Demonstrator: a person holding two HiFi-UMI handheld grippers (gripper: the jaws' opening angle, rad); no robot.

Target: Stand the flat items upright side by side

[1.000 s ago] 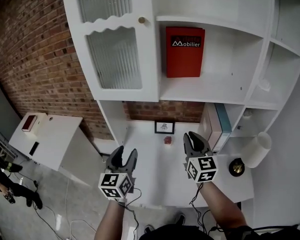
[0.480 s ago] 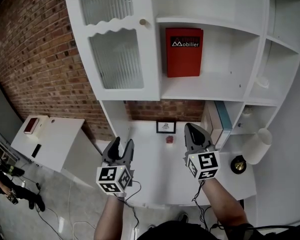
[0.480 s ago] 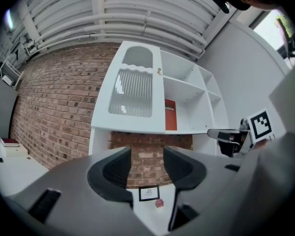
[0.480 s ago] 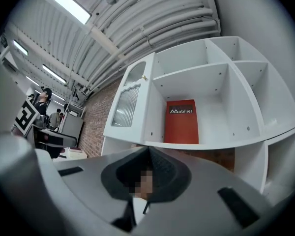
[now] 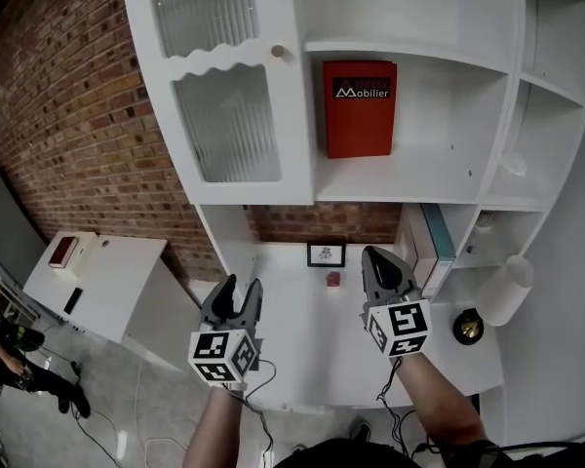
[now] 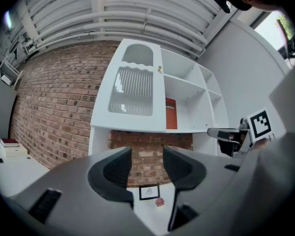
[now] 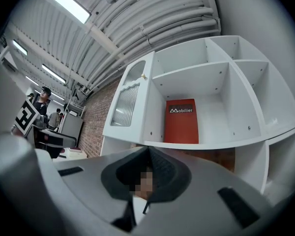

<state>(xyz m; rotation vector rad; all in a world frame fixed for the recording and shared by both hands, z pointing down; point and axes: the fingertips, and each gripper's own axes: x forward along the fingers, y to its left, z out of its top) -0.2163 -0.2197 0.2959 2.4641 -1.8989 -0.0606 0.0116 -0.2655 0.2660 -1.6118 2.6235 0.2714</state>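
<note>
A red book (image 5: 359,107) (image 7: 182,122) stands upright alone on the middle shelf of the white shelf unit (image 5: 409,178). Two flat books, one pale and one teal (image 5: 435,245), lean on the right wall of the lower compartment. My left gripper (image 5: 239,292) (image 6: 147,154) hovers over the white counter's front left; its jaws are closing and nothing is between them. My right gripper (image 5: 380,264) (image 7: 147,151) is shut and empty, just left of the leaning books and not touching them.
A small framed picture (image 5: 326,254) and a small red object (image 5: 333,279) sit at the back of the counter (image 5: 302,349). A white cylinder (image 5: 507,291) and a dark bell-like object (image 5: 465,327) stand at the right. A cabinet door with ribbed glass (image 5: 229,120) fills the upper left. A low side table (image 5: 107,281) stands far left.
The right gripper's jaws have gone from slightly apart to shut. The left jaws have narrowed a little. Both grippers have stayed nearly in place over the counter.
</note>
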